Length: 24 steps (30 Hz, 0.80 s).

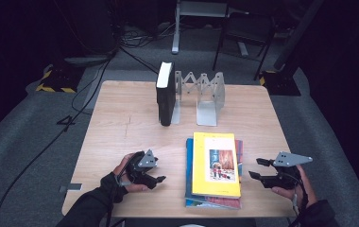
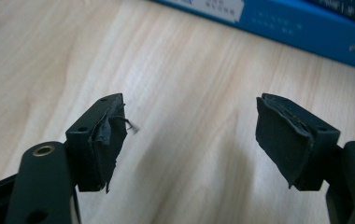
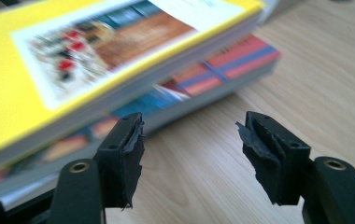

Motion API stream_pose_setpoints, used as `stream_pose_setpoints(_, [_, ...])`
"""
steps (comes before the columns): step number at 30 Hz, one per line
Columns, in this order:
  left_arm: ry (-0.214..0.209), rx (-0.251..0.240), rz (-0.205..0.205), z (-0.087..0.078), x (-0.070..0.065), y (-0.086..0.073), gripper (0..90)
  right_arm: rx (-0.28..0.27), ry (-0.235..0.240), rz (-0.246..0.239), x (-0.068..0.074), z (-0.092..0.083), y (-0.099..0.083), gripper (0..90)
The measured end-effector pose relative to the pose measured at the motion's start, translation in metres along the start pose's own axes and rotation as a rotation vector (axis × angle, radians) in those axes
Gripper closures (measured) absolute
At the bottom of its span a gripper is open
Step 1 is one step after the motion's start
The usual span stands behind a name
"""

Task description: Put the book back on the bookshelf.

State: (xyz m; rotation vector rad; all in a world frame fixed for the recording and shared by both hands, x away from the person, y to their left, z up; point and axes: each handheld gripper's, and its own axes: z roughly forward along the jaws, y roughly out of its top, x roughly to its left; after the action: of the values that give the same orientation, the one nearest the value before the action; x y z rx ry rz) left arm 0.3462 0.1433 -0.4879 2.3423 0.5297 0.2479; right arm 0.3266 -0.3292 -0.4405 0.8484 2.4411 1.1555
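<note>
Pads of the left gripper (image 2: 192, 140) stand apart over bare table (image 2: 175, 70), nothing between them. We note the right gripper (image 3: 189, 156) likewise released, aimed at the stack's edge. Yellow book (image 1: 216, 163) tops the stack between both grippers. Behind, the metal book rack (image 1: 205, 97) holds one upright black book (image 1: 165, 93).

Bare table (image 1: 121, 127) lies open left of the book stack (image 1: 215, 163) and between the stack and the bookend rack (image 1: 201, 97), where an upright black book (image 1: 165, 94) blocks its left end.
</note>
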Motion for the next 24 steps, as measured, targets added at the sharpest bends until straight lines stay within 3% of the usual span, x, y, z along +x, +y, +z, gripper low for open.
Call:
stream_pose_setpoints(3, [0.006,0.018,0.009,0.001,-0.002,-0.004,24.9,-0.005,0.020,-0.036,0.012,-0.004,0.010,41.8])
stream_pose_setpoints(6, [0.021,0.048,0.002,0.005,-0.002,-0.005,24.8,-0.006,0.066,-0.041,0.023,-0.003,0.016,41.4])
stream_pose_setpoints(12, [0.016,0.034,-0.008,0.007,-0.002,-0.007,23.5,-0.003,0.101,-0.055,0.036,0.001,0.024,35.9])
stream_pose_setpoints(14, [0.005,0.015,-0.031,0.008,0.000,-0.009,21.7,0.002,0.122,-0.061,0.041,0.004,0.025,34.6])
stream_pose_setpoints(17, [-0.007,-0.004,-0.048,0.011,0.001,-0.011,19.8,0.025,0.148,-0.073,0.047,0.009,0.026,32.7])
stream_pose_setpoints(22, [-0.011,-0.013,-0.044,0.013,0.001,-0.010,18.1,0.090,0.124,-0.063,0.049,0.020,0.027,26.2])
stream_pose_setpoints(24, [-0.009,-0.012,-0.044,0.014,0.001,-0.009,17.8,0.108,0.135,-0.048,0.046,0.025,0.028,23.3])
